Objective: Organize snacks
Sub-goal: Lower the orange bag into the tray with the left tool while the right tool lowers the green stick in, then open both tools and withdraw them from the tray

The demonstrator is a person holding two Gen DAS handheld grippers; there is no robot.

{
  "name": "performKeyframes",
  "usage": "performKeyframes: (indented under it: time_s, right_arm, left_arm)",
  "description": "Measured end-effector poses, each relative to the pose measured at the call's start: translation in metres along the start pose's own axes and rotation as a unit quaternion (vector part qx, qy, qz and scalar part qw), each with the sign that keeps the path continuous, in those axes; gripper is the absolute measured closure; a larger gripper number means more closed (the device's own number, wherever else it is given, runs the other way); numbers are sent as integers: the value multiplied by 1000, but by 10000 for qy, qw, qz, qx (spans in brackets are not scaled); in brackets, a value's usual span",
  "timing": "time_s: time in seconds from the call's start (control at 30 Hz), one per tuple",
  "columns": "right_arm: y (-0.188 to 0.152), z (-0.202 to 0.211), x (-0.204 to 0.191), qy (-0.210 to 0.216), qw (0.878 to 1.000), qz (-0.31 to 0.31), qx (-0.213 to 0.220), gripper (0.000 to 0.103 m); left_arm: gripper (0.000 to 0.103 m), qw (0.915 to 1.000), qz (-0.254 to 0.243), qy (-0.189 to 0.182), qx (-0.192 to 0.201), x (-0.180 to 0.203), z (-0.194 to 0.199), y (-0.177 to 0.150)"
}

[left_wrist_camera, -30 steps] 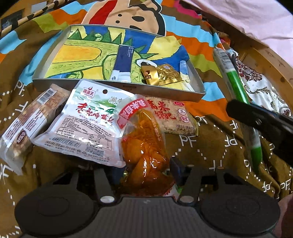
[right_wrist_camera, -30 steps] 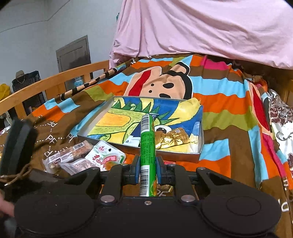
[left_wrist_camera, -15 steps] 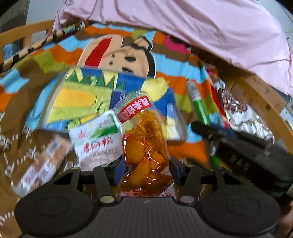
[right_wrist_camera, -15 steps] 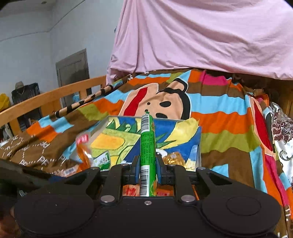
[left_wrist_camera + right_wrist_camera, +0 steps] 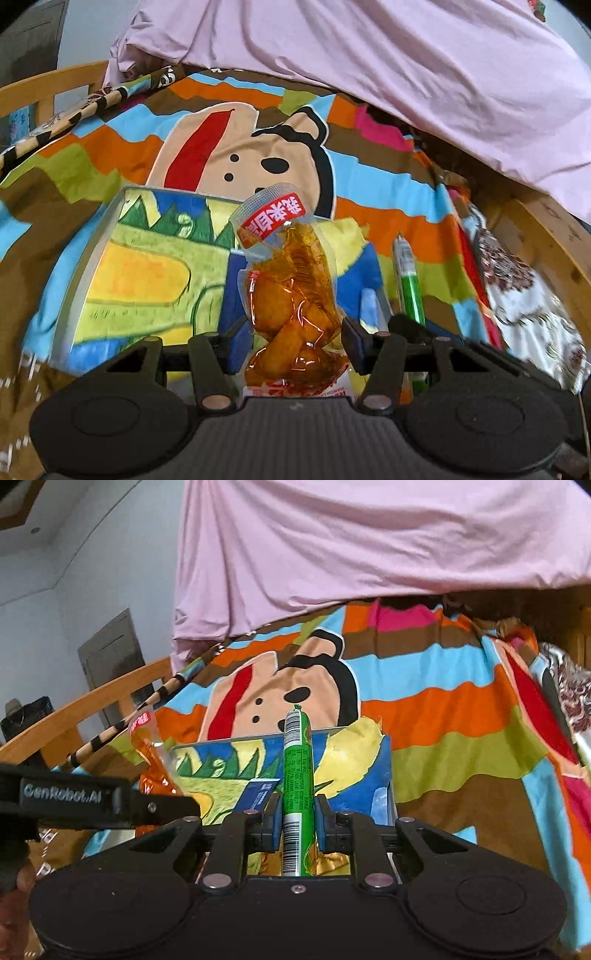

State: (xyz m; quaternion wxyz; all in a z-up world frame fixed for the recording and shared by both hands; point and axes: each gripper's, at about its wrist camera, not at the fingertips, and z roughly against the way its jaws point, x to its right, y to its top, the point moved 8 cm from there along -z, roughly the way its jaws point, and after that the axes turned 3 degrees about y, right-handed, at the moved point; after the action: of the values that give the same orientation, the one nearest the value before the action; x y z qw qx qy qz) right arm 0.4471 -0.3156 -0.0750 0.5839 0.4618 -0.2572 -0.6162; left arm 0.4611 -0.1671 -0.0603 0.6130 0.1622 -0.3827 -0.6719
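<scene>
Since the earlier frame, the orange snack pouch (image 5: 291, 295) has been lifted off the bedspread (image 5: 388, 192) by the half-closed left gripper (image 5: 293, 341) and is carried over the tray (image 5: 79, 273). The green sausage stick (image 5: 297, 794) is clamped in the near-shut right gripper (image 5: 297, 825). Slippage of the glossy pouch is judged possible. A pink sheet (image 5: 369, 554) hangs beyond.
</scene>
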Motion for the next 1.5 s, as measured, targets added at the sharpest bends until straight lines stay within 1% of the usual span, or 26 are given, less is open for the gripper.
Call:
performKeyframes:
  time_s: [0.13,0.23,0.4,0.53,0.63,0.7,0.73,0.77,0.8,0.9,0.93,0.97,1.0,1.03,1.07,1.1,1.17,1.27,1.33,1.4,1.5]
  right_arm:
    - [-4,-28,10,20,9998,-185,-101,84]
    - [-7,-44,17,-4,9996,-241,-154,84]
    - [-12,-59,25,-10,9994,-141,-309,84]
    - [-19,-67,29,-5,9988,-159,-468,84]
    - [-22,-70,33,-36,9983,-178,-551,79]
    - [-19,-69,35,-77,9987,-158,-482,77]
    - [-17,-68,36,-86,9987,-144,-472,71]
    - [-16,-67,37,-83,9988,-155,-455,67]
    - [-15,-65,38,-80,9988,-185,-435,66]
    - [-11,-60,41,-147,9989,-211,-383,60]
    - [-9,-58,41,-170,9991,-205,-335,55]
    - [-7,-55,40,-191,9993,-189,-267,48]
    - [-5,-51,39,-199,9995,-161,-199,44]
    - [-2,-47,36,-191,9997,-115,-108,37]
    - [0,-42,33,-183,9998,-78,-17,33]
    - [3,-36,31,-162,9998,-48,102,30]
    - [7,-23,24,-109,9995,-3,304,17]
    - [10,-1,12,-8,9985,82,547,7]
    - [11,14,4,67,9977,188,648,4]
    - [11,31,-6,143,9967,306,732,1]
    - [13,54,-18,208,9948,402,915,1]
  left_arm:
    - [46,9999,47,-20,-104,-2,-30,13]
    - [46,9997,65,-39,-253,-3,-52,16]
    - [46,9987,75,43,-493,-5,-83,10]
    - [46,9979,115,144,-617,-6,-98,4]
    - [43,9975,212,210,-638,-8,-102,2]
    - [40,9971,317,190,-659,-9,-102,-1]
    - [37,9970,381,117,-658,-9,-101,-2]
    - [28,9971,440,69,-621,-9,-99,-3]
    - [19,9972,496,69,-558,-10,-97,-2]
    - [17,9974,550,19,-463,-9,-86,-1]
    - [17,9976,547,2,-414,-9,-81,0]
    - [16,9981,536,-5,-314,-9,-74,1]
    - [14,9984,526,-7,-203,-10,-67,3]
    - [12,9986,523,-4,-70,-12,-58,4]
    - [9,9986,525,10,58,-14,-49,6]
    - [6,9984,533,25,182,-17,-41,7]
    - [3,9971,608,45,453,-23,-20,9]
    - [1,9941,802,49,723,-32,8,9]
    - [1,9922,881,116,878,-38,27,7]
    - [1,9903,856,201,1072,-44,49,3]
    - [1,9885,745,341,1274,-49,77,-4]
